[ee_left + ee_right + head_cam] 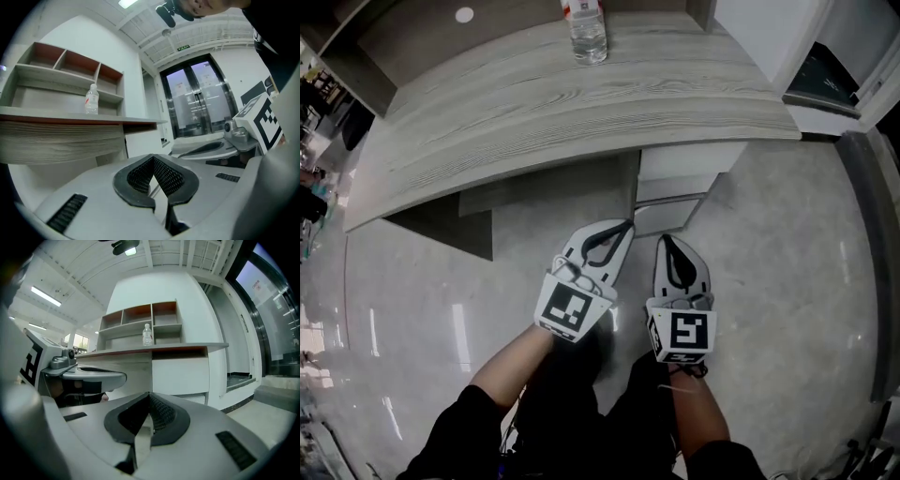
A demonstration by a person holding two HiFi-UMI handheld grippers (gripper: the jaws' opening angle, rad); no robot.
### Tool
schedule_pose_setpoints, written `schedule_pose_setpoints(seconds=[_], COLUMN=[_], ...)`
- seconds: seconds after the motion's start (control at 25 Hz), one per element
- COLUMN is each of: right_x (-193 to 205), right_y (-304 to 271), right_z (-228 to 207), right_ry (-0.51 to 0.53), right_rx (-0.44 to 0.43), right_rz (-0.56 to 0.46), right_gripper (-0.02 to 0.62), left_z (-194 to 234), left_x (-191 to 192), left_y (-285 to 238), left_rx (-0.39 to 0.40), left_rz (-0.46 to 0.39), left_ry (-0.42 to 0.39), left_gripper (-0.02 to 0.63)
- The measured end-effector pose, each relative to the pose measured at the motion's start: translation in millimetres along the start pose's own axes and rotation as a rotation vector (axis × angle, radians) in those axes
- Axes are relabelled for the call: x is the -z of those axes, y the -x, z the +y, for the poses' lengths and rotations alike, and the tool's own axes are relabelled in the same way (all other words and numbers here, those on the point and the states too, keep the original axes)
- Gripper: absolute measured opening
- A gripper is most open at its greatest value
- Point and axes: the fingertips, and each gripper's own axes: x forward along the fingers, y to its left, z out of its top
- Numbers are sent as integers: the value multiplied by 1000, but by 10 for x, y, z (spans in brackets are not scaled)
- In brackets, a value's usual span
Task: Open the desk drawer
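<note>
Looking down, the head view has both tongs side by side over the pale floor (769,281); the left gripper (627,226) and the right gripper (665,241) are each clenched, tips pressed together on nothing; their own views agree, the ribbed pads meeting with only air between them.

The drawer (680,174) is a white front under the edge of the desk (534,103), at twelve o'clock from the tips, closed and untouched; a second white front sits below it.

Only the head view shows the person's forearms and dark sleeves (459,431) at six o'clock, and the grey wood grain of the desk top; only the left gripper view shows tall glass doors (199,101) at one o'clock with a green sign (183,47) above them; only the right gripper view shows the shelf (140,322) squarely, at twelve o'clock, with the drawer front beneath the desk.

The bottle (588,33) stands upright on the desk at twelve o'clock; its label is red and white, too small to read; the green sign's writing is also unreadable; the cubes on the tongs carry black-and-white square patterns, no words.
</note>
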Motion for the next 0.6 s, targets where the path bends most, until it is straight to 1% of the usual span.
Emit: schedule_pose_setpoints(seconds=[0.16,0.28,0.48,0.6], right_x=[263,406,583,700], right_y=[-120,-171,-246,-330], right_z=[26,83,-5,-98], right_ry=[-15,-48,-226,-366], right_rx=[-33,-57,-108,-166], right_rz=[-11,-31,-87,-153], right_gripper=[5,5,5,6], left_z=[27,-12,-93,-108], left_x=[120,238,437,568], left_y=[-35,-1,171,241], left_rx=[-31,-32,-50,-60], left_rz=[7,26,69,90], left_ry=[-32,-30,-18,-40], left_gripper=[3,3,3,3])
